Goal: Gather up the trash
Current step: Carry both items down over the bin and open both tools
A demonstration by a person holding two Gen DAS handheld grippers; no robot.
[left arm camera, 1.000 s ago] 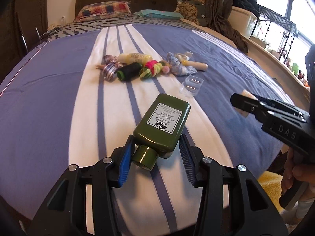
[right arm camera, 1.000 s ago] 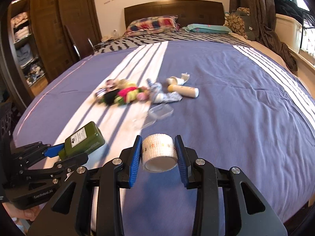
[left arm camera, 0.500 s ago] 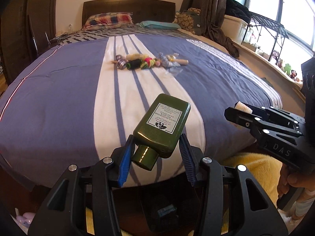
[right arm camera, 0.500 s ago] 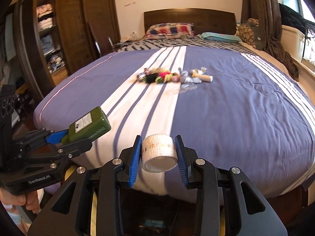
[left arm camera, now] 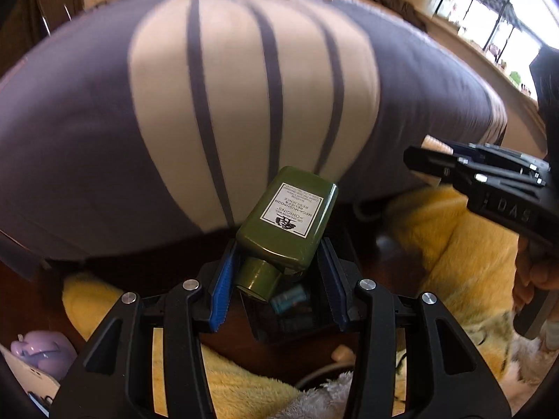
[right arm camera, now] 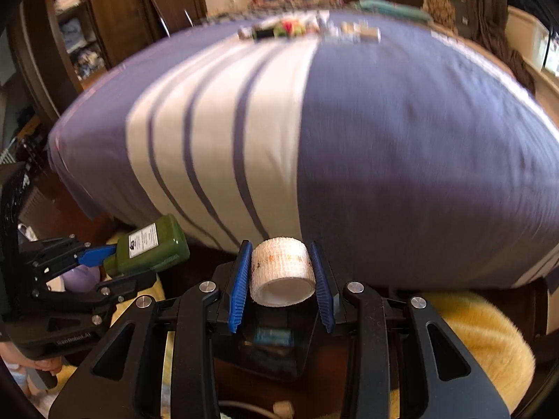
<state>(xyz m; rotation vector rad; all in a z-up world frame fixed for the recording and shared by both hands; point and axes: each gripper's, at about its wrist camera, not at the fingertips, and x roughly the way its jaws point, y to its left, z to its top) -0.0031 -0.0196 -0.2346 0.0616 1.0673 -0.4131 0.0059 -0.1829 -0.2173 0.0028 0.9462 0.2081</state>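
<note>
My left gripper point(left arm camera: 276, 279) is shut on a dark green bottle point(left arm camera: 290, 220) with a white label, held by its capped end; it also shows in the right wrist view point(right arm camera: 150, 244). My right gripper point(right arm camera: 281, 279) is shut on a white bandage roll point(right arm camera: 281, 269). Both are held past the foot of the bed, above a black bin point(left arm camera: 290, 314) on the floor that has a small blue packet in it; the bin also shows in the right wrist view point(right arm camera: 272, 345). Several more trash items point(right arm camera: 307, 29) lie far off on the bed.
The bed's purple and white striped cover point(left arm camera: 209, 104) fills the view ahead. A yellow fluffy rug point(left arm camera: 464, 262) lies on the floor around the bin. A purple object point(left arm camera: 42, 349) sits low at the left. Wardrobe shelves point(right arm camera: 77, 35) stand at the left.
Both grippers have pulled back from the bed and dropped lower, past its foot edge, each still holding its item. The black bin now lies directly beneath them.
</note>
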